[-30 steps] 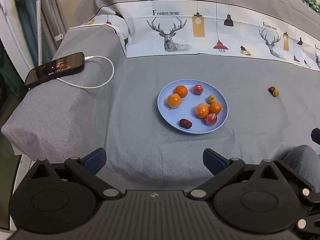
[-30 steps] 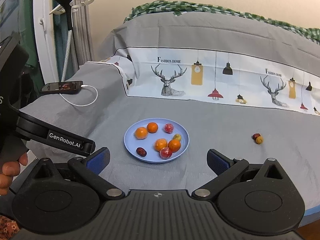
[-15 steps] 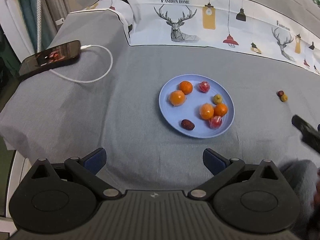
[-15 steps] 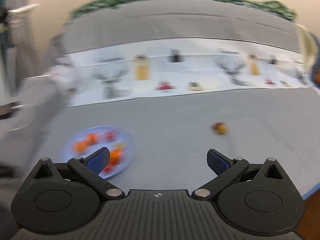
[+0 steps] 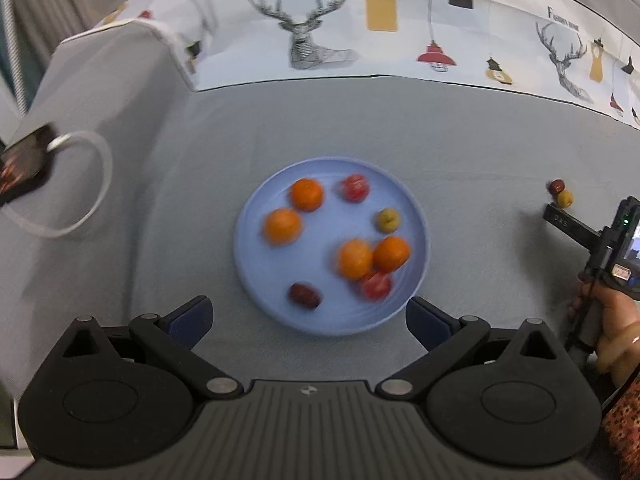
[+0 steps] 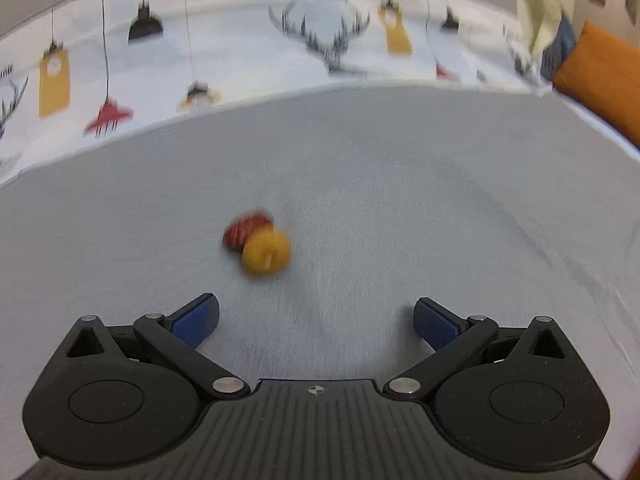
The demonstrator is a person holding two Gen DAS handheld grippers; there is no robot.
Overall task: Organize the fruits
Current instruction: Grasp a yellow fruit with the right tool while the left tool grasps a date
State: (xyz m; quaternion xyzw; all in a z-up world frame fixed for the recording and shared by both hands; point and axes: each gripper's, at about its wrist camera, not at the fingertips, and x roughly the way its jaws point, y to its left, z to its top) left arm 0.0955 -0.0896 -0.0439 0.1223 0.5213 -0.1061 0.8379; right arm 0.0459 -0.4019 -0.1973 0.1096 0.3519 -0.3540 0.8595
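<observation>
Left wrist view: plate (image 5: 256, 276) sits center frame on the bedsheet (image 5: 160, 184), w/ seven fruits on it. Two of them touch at center-right, a third tucked just below those. Phone (image 5: 22, 162) at the far left edge, its cable (image 5: 92, 184) looping to the right of it. Two small fruits (image 5: 560, 193) touching each other at mid-right, well apart from the plate. Printed panel (image 5: 400, 20) runs across the top. Right wrist view: same pair (image 6: 260, 242) lies center frame, one in front & slightly right of the other, pillow (image 6: 600, 76) upper right.
</observation>
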